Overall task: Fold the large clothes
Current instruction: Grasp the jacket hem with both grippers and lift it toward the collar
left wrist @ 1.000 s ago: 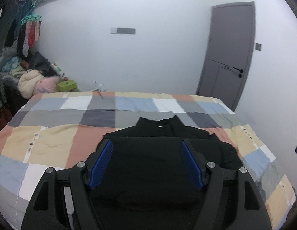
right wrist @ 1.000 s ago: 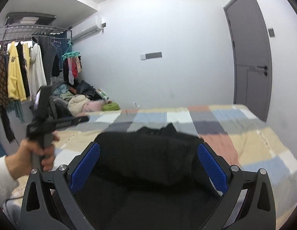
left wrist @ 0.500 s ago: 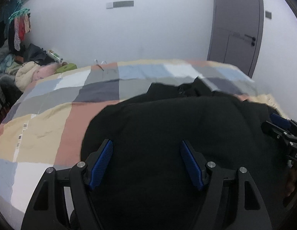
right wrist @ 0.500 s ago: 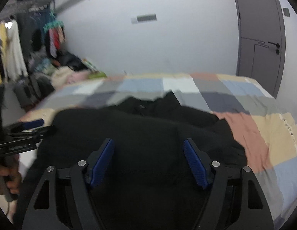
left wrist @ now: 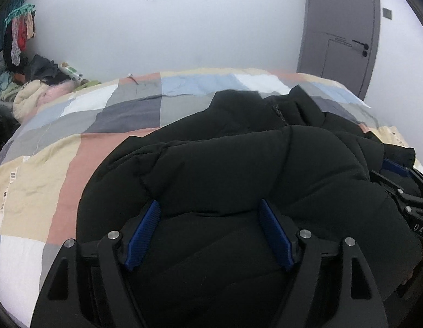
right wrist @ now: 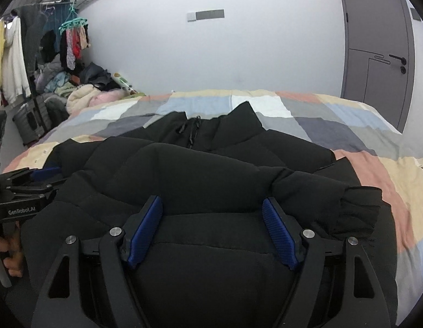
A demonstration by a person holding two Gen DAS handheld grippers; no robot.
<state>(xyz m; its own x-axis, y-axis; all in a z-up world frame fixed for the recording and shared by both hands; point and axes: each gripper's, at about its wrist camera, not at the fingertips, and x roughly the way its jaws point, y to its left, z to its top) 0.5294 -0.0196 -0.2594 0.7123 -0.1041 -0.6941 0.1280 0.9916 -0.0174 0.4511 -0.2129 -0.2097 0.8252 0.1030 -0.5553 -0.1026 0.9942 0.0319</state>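
A bulky black puffer jacket (left wrist: 238,164) lies on the patchwork quilt (left wrist: 47,177), its lower half doubled over toward the zipped collar (right wrist: 195,128). My left gripper (left wrist: 210,218) has the thick folded edge squeezed between its blue pads on the jacket's left side, and its jaws are opening slightly. My right gripper (right wrist: 211,216) clamps the same padded fold of the jacket (right wrist: 211,169) on the right side, next to a bunched sleeve cuff (right wrist: 359,207). Each view catches the other tool at its edge: the right gripper (left wrist: 402,186) and the left gripper (right wrist: 34,177), held by a hand (right wrist: 9,248).
The quilt (right wrist: 361,136) covers a bed that runs back to a white wall. A grey door (right wrist: 375,41) stands at the far right. A heap of clothes (right wrist: 75,90) and a hanging rack (right wrist: 14,54) fill the far left corner.
Both grippers came down and forward, carrying the jacket's lower half over toward the collar onto the bed. The right jaws narrowed onto the fabric.
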